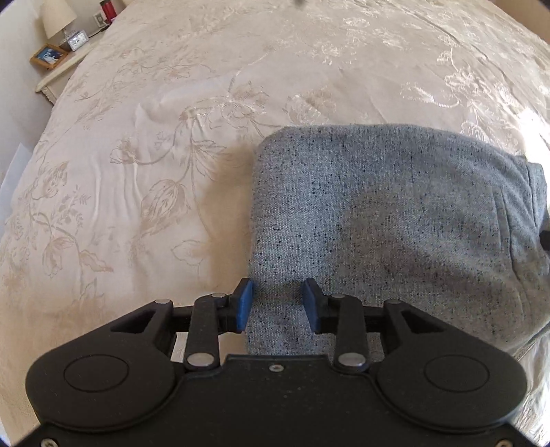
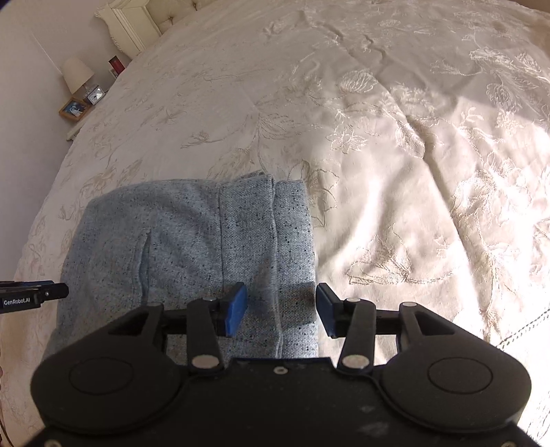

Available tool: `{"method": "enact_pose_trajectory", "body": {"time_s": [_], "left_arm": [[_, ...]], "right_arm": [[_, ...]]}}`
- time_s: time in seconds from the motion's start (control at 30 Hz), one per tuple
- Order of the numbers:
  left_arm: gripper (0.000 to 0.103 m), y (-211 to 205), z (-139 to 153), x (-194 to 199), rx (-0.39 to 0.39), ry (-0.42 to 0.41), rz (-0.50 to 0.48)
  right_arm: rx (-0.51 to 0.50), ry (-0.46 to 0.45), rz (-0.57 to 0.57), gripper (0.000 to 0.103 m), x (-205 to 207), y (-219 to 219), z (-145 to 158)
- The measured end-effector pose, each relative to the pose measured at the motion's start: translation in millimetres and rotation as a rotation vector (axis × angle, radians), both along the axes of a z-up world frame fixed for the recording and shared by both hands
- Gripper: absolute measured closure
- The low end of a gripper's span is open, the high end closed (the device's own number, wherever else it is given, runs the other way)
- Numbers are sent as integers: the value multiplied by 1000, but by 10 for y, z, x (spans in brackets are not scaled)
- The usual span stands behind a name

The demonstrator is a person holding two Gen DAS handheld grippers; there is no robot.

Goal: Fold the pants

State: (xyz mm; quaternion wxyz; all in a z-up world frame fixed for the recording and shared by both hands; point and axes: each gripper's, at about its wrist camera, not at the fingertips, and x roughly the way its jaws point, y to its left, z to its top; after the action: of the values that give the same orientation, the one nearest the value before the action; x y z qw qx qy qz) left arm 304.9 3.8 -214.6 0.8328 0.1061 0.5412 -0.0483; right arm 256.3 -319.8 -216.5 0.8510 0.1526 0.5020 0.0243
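The grey speckled pants (image 1: 385, 220) lie folded into a compact rectangle on the cream floral bedspread (image 1: 172, 137). My left gripper (image 1: 279, 306) is open and empty, hovering over the near left edge of the fold. In the right wrist view the pants (image 2: 192, 247) show a pocket slit and layered hems at their right side. My right gripper (image 2: 282, 309) is open and empty over the near right edge. The left gripper's body (image 2: 32, 295) shows at the left border of that view.
A nightstand (image 1: 56, 74) stands beyond the bed's left side with a lamp (image 1: 56, 20), a small clock (image 1: 77, 40) and a framed picture (image 1: 48, 56). The white headboard (image 2: 134, 24) is at the far left. The bedspread (image 2: 412, 154) is wrinkled to the right.
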Motion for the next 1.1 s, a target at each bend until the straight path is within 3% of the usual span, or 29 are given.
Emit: {"method": "enact_pose_trajectory", "body": {"time_s": [0.13, 0.27, 0.4, 0.57, 0.63, 0.67, 0.7, 0.73, 0.77, 0.8, 0.83, 0.87, 0.97, 1.1], "left_arm": [[51, -36, -155, 74, 29, 8, -40], [30, 0, -207, 103, 55, -36, -43], [13, 134, -259, 169, 13, -29, -11], [13, 228, -277, 225, -62, 3, 30], [19, 204, -268, 240, -79, 11, 53], [34, 185, -247, 238, -105, 19, 55], [56, 168, -217, 237, -147, 34, 47], [65, 143, -188, 237, -188, 55, 42], [72, 101, -150, 231, -178, 52, 53], [86, 50, -113, 221, -149, 40, 50], [86, 7, -65, 202, -129, 23, 41], [88, -14, -14, 173, -120, 3, 42], [90, 4, 146, 109, -136, -28, 65], [91, 112, 397, 33, -191, -49, 104]], "right_arm": [[15, 29, -2, 47, 105, -3, -91], [5, 15, 23, 43, 147, 28, -135], [19, -5, 23, 41, 182, 7, -170], [26, -14, 29, 41, 160, 11, -167], [25, -5, 24, 41, 164, 1, -162], [27, 5, 18, 41, 173, 5, -154], [36, 22, 5, 41, 199, -1, -142], [47, 31, -4, 42, 209, -23, -135], [51, 35, -8, 46, 213, -25, -125], [60, 32, -4, 51, 210, -19, -104], [71, 26, 2, 67, 198, -8, -79], [70, 14, -2, 77, 185, 17, -26], [66, -5, -30, 84, 127, 74, 97], [96, -34, -87, 87, 42, 58, 259]]}}
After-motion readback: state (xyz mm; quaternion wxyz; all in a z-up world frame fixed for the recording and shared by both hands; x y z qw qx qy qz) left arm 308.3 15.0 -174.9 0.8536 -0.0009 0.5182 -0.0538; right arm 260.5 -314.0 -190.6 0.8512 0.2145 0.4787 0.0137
